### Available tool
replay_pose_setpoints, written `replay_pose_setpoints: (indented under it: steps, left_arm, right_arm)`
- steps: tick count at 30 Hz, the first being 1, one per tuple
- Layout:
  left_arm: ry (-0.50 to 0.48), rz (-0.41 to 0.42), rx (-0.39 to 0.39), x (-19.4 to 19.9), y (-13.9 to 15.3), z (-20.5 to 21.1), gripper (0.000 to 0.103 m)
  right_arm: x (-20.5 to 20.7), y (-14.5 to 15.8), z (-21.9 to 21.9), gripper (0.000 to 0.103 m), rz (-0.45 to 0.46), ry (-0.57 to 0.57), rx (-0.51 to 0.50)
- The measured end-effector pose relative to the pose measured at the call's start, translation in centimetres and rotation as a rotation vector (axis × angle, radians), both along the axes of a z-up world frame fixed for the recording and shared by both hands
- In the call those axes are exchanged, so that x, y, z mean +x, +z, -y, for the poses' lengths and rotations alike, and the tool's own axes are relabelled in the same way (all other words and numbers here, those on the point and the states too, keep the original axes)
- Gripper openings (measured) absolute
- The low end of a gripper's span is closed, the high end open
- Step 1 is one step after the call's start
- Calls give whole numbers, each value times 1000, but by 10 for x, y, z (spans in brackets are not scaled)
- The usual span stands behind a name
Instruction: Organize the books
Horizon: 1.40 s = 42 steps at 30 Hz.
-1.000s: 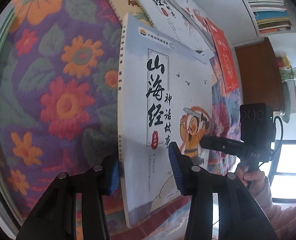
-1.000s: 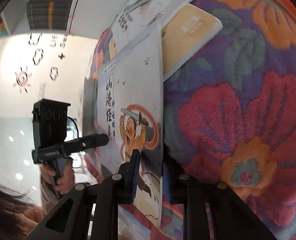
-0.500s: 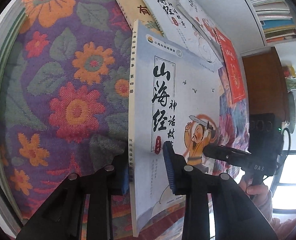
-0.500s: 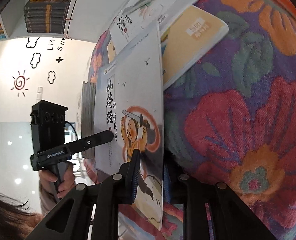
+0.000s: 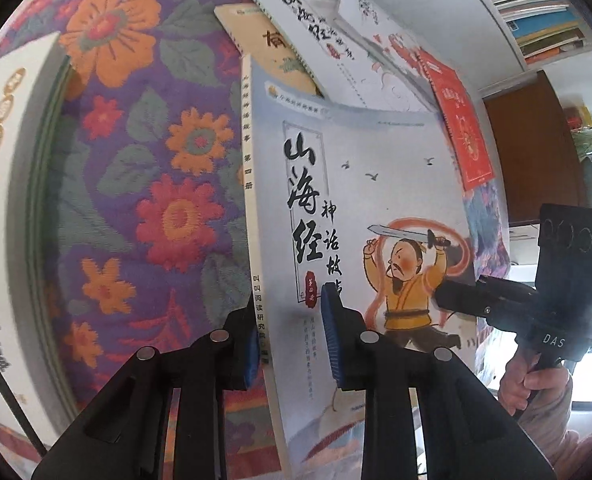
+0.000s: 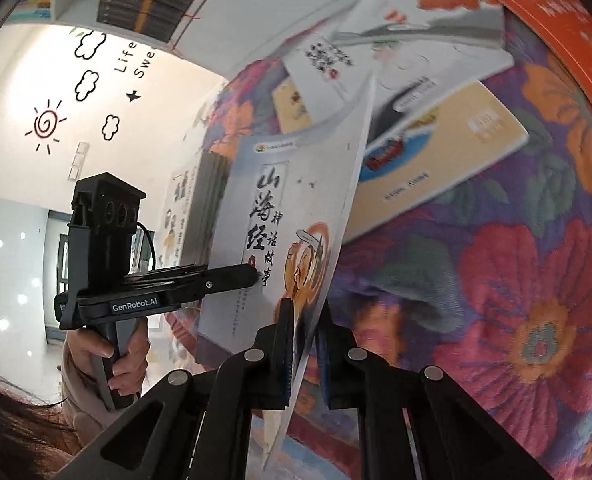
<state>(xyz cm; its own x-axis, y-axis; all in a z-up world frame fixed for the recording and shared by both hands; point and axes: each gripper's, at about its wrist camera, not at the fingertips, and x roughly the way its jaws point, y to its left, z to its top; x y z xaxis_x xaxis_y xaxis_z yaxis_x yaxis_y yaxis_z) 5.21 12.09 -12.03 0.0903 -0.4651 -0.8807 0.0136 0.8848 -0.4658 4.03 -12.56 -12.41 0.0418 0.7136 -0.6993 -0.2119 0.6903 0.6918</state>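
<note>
The pale blue picture book with big black writing and a little man in a yellow robe swinging a sword (image 5: pixel 359 216) (image 6: pixel 284 216) is lifted off the cloth and held by both grippers. The left gripper (image 5: pixel 292 336) has its two blue pads on each side of the book's spine edge, near the bottom. The left pad (image 5: pixel 252 344) sits behind the spine and the right pad (image 5: pixel 331 336) sits on the front cover. There is a small gap by the cover, so I cannot tell if it is squeezing tight. The right gripper (image 6: pixel 303 344) has its jaws pinched together on the book's other long edge, one jaw on the front and one on the back. The thin cover bends a bit between them.

Past the jaws, under the book, lies the purple cloth with orange and red flowers (image 5: pixel 136 184) (image 6: pixel 515 304). Further out on it are more books in a loose pile: a tan book (image 5: pixel 268 48) (image 6: pixel 447 160), white picture books (image 5: pixel 335 40) (image 6: pixel 407 52) and a red-orange book (image 5: pixel 463 128) (image 6: pixel 567 24). To the left of the left jaws stands a white book with a green edge (image 5: pixel 12 200). Far off is a white shelf with books (image 5: pixel 535 4) and a white wall with a drawn sun (image 6: pixel 44 124).
</note>
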Motion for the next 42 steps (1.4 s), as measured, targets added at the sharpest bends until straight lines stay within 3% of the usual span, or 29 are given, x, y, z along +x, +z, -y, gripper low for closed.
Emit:
replay_pose_setpoints:
  steps: [20,32,42]
  left_arm:
    - [-36,95,-7,-4,44,-39,24]
    - [-14,176,-6,-5,78,-89,24]
    - [21,205,0,-8,85,-134,24]
  right_arm:
    - [-7,38,-45,11,84,-29,43]
    - [-3,73,-96,11,163,-2,52]
    - [2,84,-140,12,190,34,63]
